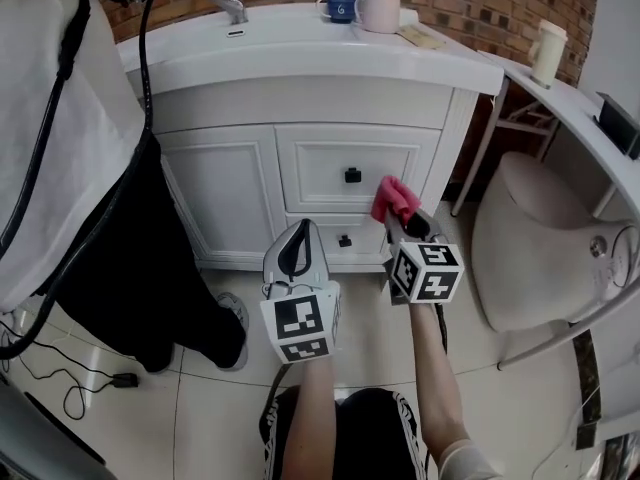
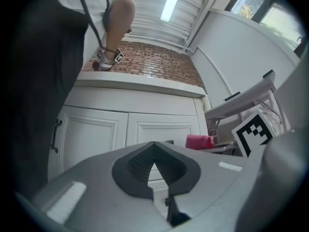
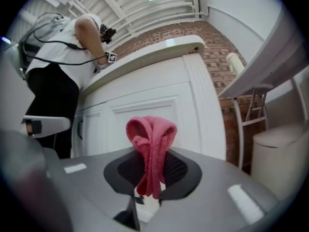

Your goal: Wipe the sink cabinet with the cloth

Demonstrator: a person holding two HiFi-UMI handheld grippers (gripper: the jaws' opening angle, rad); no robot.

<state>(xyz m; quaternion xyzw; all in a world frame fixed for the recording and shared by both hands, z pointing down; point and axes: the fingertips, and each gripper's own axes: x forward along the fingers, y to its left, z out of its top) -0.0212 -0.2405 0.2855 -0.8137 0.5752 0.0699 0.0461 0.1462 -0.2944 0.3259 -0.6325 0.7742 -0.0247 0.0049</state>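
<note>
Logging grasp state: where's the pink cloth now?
Clamped in the right gripper, the cloth sits in front of the sink cabinet, just right of the upper drawer knob in the head view.

There's the right claw (image 1: 403, 220) before the sink cabinet (image 1: 230, 183), the cloth (image 1: 395, 199) pinched between its jaws, right of the drawer knob (image 1: 352, 175). The left claw (image 1: 300, 230) is at its left, jaws together. Mugs (image 1: 378, 13) stand on the surface (image 1: 300, 38), right of the faucet (image 1: 232, 6). A person (image 1: 90, 168) stands left of the cabinet.

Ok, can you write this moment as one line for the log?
right gripper: shut on pink cloth | cloth: in front of sink cabinet drawers, contact unclear | left gripper: shut, empty
</note>
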